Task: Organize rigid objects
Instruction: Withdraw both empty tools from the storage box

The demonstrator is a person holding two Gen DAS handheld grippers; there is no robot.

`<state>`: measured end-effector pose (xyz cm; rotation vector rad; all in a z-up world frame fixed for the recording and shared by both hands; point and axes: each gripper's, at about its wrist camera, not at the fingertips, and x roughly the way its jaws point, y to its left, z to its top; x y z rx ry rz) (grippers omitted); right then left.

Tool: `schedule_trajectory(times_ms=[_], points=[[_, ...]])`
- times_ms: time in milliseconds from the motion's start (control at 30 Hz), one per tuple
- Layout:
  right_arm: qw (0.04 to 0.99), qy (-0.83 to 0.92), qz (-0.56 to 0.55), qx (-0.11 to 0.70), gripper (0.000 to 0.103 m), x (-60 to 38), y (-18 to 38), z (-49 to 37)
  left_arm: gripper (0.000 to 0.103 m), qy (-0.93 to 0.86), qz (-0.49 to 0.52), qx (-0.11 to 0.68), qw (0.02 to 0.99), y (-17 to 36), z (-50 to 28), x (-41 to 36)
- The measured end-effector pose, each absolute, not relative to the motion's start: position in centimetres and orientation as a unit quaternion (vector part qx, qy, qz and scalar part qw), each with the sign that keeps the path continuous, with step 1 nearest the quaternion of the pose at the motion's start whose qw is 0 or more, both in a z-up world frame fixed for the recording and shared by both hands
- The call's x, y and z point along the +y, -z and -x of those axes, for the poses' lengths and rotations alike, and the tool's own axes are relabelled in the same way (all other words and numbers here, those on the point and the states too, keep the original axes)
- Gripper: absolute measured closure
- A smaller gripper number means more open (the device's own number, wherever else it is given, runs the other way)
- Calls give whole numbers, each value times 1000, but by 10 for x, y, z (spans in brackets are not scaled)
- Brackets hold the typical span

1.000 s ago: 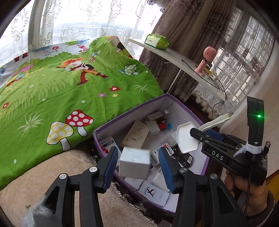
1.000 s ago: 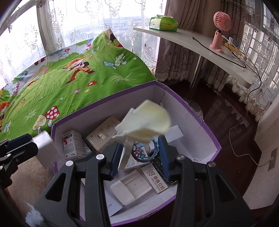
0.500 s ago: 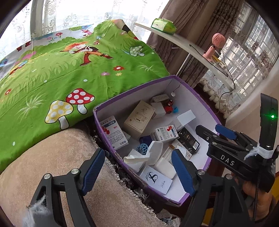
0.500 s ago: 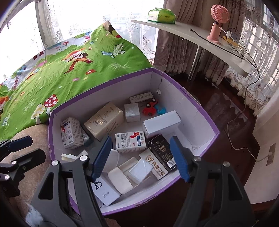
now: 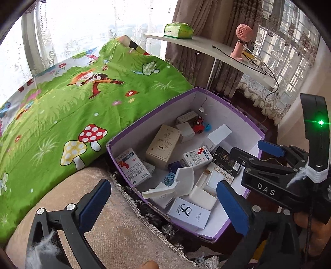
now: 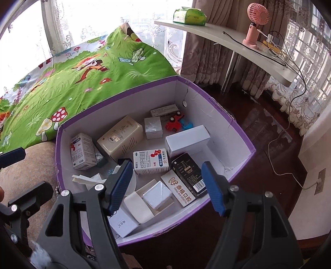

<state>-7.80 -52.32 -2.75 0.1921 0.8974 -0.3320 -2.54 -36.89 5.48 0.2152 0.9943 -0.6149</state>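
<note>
One purple storage box (image 6: 238, 132). Inside: two blue-and-red medicine cartons (image 6: 152, 161), one beige carton (image 6: 121, 139), one black carton (image 6: 189, 173), one long plain white carton (image 6: 187, 140), one red toy car (image 6: 173, 123). On the shelf: one pink fan (image 6: 255, 22), one green tissue pack (image 6: 189, 15). Other small white boxes overlapping, number unclear.

Not much you can actually read here. "DAS" in white letters sits on the black body of the right hand-held gripper (image 5: 271, 149). A white carton (image 6: 178, 190) in the purple box (image 6: 209, 99) says "DING ZHI DENTAL" under big orange Chinese characters. The other cartons' print is too small to read.
</note>
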Motion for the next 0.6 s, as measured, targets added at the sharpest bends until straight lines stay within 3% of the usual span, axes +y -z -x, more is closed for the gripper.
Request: schedule_trajectory(times_ms=[600], points=[[880, 167, -101, 433, 31, -533, 31, 86, 0, 329, -98, 461, 818, -56, 31, -379]])
